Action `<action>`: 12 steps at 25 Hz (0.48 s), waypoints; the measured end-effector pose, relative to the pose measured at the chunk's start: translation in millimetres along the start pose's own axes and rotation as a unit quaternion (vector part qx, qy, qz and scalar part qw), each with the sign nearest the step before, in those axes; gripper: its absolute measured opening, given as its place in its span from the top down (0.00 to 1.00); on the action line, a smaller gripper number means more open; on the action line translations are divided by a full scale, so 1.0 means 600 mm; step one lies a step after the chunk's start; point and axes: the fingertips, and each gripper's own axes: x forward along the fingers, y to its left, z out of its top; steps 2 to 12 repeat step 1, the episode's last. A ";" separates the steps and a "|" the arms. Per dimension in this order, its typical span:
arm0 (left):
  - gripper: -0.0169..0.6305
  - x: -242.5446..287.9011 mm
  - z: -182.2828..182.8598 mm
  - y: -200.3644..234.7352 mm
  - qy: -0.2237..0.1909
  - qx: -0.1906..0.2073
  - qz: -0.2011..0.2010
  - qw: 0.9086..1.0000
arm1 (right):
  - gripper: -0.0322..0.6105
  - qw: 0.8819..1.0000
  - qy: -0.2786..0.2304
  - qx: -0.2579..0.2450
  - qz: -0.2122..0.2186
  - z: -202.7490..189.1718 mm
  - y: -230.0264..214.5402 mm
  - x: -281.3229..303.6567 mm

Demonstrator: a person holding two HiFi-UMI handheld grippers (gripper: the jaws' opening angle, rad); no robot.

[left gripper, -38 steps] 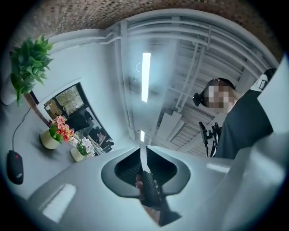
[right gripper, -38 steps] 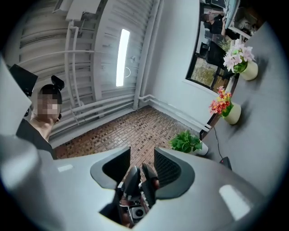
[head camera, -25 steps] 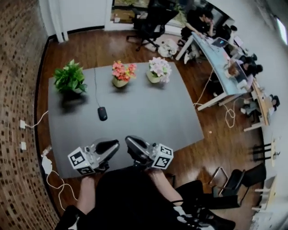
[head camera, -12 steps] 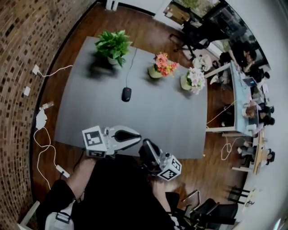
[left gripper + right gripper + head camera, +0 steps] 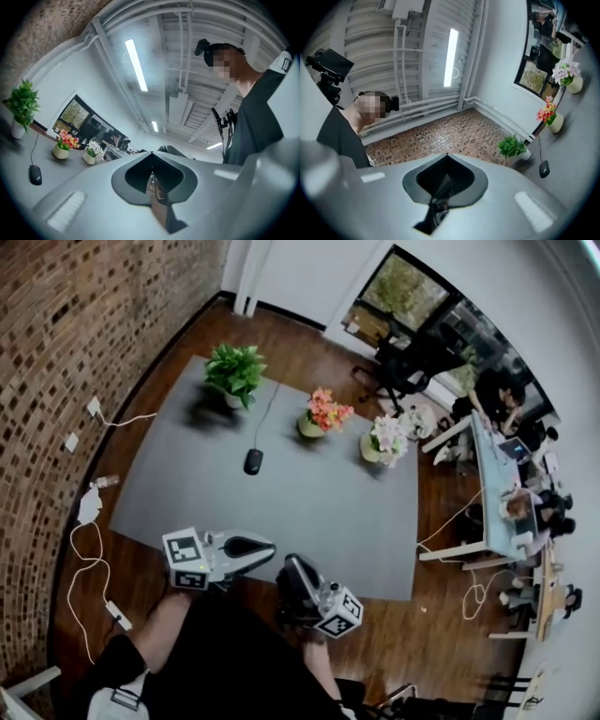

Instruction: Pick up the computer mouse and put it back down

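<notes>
Jaws of left gripper and right gripper are being held shut, empty. The small black corded computer mouse is lying well apart on the grey desk; opening before approach is being advised.

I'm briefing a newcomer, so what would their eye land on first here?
The left gripper and right gripper, both shut and empty, hang at the near edge of the large grey table. Across it, a small black corded computer mouse lies in front of a green leafy potted plant, an orange flower pot and a pale pink flower pot.
</notes>
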 end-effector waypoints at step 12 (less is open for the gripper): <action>0.97 0.006 -0.025 -0.018 -0.004 -0.012 0.006 1.000 | 0.95 1.000 -0.003 -0.001 0.001 0.007 0.018 -0.025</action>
